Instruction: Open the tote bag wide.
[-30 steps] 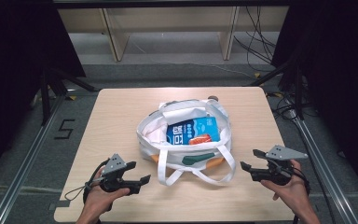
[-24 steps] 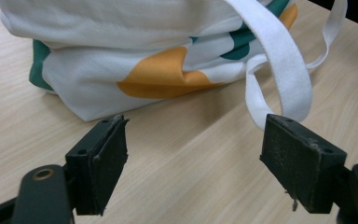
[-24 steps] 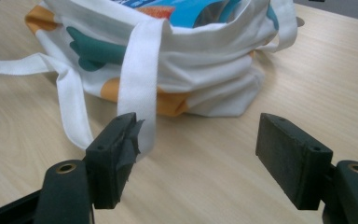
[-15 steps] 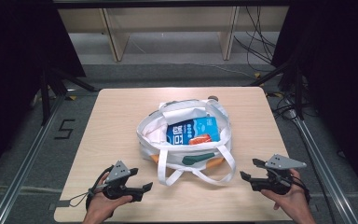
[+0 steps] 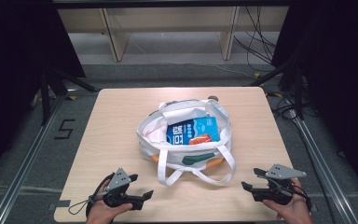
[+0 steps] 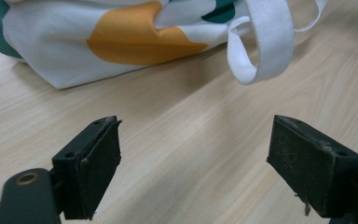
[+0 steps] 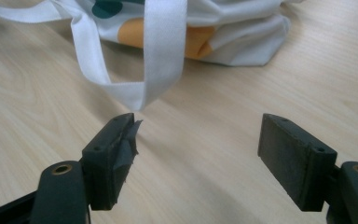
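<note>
A white tote bag (image 5: pixel 186 140) with orange and green patches lies open in the middle of the wooden table (image 5: pixel 116 116). Inside it sits a blue and white carton (image 5: pixel 191 130) with an orange packet (image 5: pixel 204 138) beside it. Its white straps (image 5: pixel 196 172) loop toward the front edge. My left gripper (image 5: pixel 144 196) rests near the front left, open and empty, its jaws facing the bag (image 6: pixel 121 42) and a strap loop (image 6: pixel 261 51). My right gripper (image 5: pixel 249 179) sits at the front right, open and empty, with a strap (image 7: pixel 158 60) just beyond its jaws.
Metal rails (image 5: pixel 23 163) run along both sides of the table. A wooden shelf frame (image 5: pixel 168 23) and cables (image 5: pixel 256 46) lie on the floor behind. Bare tabletop lies left and right of the bag.
Both hands have drawn back toward the front edge of the table, away from the bag. Both grippers stay open. The bag has not moved.
</note>
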Tool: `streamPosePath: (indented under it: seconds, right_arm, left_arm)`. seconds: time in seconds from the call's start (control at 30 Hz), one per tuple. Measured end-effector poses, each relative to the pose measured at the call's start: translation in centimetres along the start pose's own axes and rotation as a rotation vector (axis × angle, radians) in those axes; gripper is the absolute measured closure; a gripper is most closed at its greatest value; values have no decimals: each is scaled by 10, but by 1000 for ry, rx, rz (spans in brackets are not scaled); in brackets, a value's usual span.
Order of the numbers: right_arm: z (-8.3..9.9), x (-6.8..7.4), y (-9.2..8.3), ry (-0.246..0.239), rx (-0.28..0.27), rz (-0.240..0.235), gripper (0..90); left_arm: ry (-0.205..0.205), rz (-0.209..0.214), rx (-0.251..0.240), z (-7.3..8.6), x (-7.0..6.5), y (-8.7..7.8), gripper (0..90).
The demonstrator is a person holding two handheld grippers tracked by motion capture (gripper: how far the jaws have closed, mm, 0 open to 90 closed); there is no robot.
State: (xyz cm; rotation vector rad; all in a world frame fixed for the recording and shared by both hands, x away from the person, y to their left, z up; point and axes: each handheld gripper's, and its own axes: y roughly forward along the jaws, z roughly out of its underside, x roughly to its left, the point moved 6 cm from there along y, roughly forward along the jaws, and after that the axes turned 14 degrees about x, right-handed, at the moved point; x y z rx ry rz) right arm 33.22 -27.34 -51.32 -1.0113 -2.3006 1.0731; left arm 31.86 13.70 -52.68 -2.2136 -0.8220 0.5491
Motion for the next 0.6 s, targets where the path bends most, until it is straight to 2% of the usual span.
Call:
streamPosePath:
  seconds: [0.03, 0.1, 0.13, 0.17, 0.2, 0.27, 0.3, 0.37, 0.5, 0.53, 0.57, 0.6]
  right_arm:
    - [2, 2, 1, 23, 2, -16, 288]
    - [4, 0, 2, -9, 8, -5, 288]
    - [5, 3, 2, 8, 14, -18, 288]
    - [6, 4, 2, 20, 17, -17, 288]
    - [5, 1, 3, -26, 0, -10, 288]
    - [7, 3, 4, -17, 20, -11, 288]
    - [6, 1, 5, -28, 11, 9, 288]
    - [7, 1, 7, -34, 21, 4, 288]
    - [7, 1, 7, -29, 21, 4, 288]
    - [7, 0, 7, -35, 20, 13, 288]
    - [7, 1, 7, -36, 21, 10, 288]
    - [8, 2, 8, -33, 28, -20, 288]
  left_arm:
    - [-10, -1, 9, 1, 0, 0, 159]
    - [-24, -1, 1, 1, -1, 1, 159]
    - [-17, 0, -12, 0, -1, 1, 159]
    - [1, -7, 1, 1, 1, 0, 159]
    - [-23, -5, -1, 1, 0, 1, 160]
    - [-23, -8, 14, 3, 2, 2, 161]
    - [-25, -9, 12, 3, 2, 3, 162]
    - [-4, -11, 7, 3, 3, 2, 164]
    - [-16, -13, 23, 4, 3, 3, 164]
    - [-19, -16, 13, 4, 3, 4, 164]
    - [9, -43, 30, 5, 7, 3, 164]
    - [-7, -42, 37, 6, 8, 3, 164]
